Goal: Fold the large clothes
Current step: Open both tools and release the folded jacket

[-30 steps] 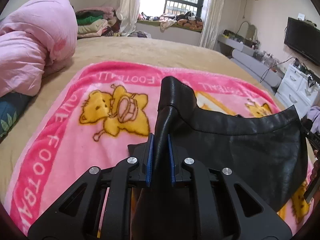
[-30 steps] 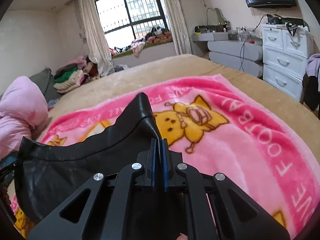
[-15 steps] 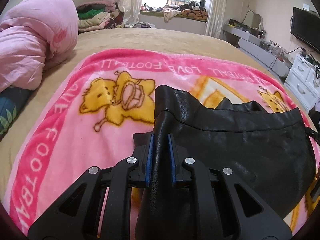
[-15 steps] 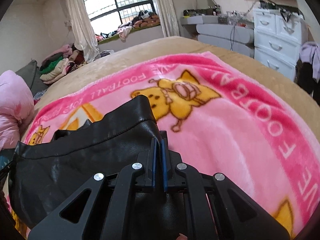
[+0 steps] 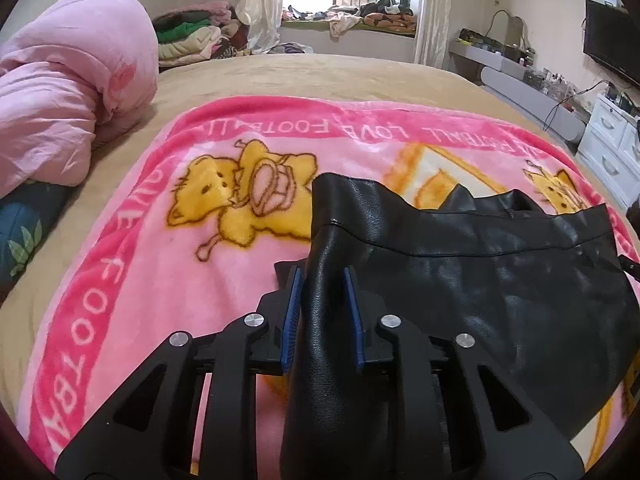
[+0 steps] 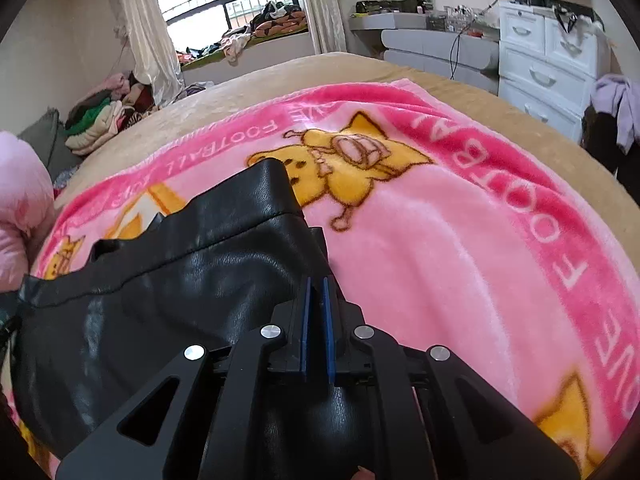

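A black leather garment (image 5: 480,280) lies over a pink cartoon blanket (image 5: 160,272) on the bed. My left gripper (image 5: 322,280) still has the garment's left corner between its blue pads, but the jaws stand wider apart than before. My right gripper (image 6: 315,292) is shut on the garment's right corner (image 6: 200,272). The garment stretches between the two grippers, its far edge resting on the blanket (image 6: 460,240).
A pink duvet (image 5: 68,92) is bundled at the left of the bed. Stacked clothes (image 5: 188,40) sit at the far left by the window. White drawers (image 6: 548,60) and a grey bench stand to the right. The tan bedsheet (image 5: 300,76) extends beyond the blanket.
Both grippers have lowered the garment toward the blanket and moved forward. The left gripper's jaws have widened around the fabric.
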{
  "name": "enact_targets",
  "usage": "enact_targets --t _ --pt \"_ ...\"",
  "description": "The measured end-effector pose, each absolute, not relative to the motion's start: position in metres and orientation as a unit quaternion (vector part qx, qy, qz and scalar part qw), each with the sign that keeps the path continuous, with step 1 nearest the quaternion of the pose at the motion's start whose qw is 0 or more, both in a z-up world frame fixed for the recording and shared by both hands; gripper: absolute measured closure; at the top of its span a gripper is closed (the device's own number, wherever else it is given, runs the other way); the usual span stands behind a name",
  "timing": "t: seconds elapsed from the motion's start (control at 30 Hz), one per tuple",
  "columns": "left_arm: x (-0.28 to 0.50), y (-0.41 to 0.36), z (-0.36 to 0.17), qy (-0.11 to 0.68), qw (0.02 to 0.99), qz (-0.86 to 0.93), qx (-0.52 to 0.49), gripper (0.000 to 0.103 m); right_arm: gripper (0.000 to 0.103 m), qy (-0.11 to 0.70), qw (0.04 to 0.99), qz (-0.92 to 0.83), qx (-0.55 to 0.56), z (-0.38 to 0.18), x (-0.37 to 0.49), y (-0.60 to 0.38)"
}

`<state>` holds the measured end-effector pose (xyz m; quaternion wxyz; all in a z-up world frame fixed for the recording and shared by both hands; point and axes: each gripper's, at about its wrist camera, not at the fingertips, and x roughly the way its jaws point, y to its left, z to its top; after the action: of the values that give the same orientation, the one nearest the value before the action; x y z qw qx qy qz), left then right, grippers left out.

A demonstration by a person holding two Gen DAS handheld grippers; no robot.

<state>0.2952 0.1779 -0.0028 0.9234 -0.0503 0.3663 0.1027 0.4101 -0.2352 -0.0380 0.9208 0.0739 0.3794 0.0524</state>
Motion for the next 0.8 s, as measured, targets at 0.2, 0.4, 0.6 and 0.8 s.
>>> enact_targets --t 0.2,0.4,0.6,0.8 --pt "0.294 0.183 -0.003 0.375 0.919 0.109 -0.054 0.072 0.055 0.376 0.922 0.060 0.077 -0.031 0.403 -0.237" --pt "0.291 0.186 0.002 0.376 0.918 0.114 -0.056 0.050 0.041 0.364 0.922 0.075 0.105 -0.020 0.394 -0.245" --pt "0.286 0.183 0.012 0.371 0.920 0.114 -0.053 0.023 0.027 0.336 0.931 0.097 0.103 0.003 0.376 -0.244" --pt "0.279 0.173 0.022 0.366 0.924 0.104 -0.049 0.009 0.026 0.313 0.940 0.117 0.070 0.017 0.361 -0.230"
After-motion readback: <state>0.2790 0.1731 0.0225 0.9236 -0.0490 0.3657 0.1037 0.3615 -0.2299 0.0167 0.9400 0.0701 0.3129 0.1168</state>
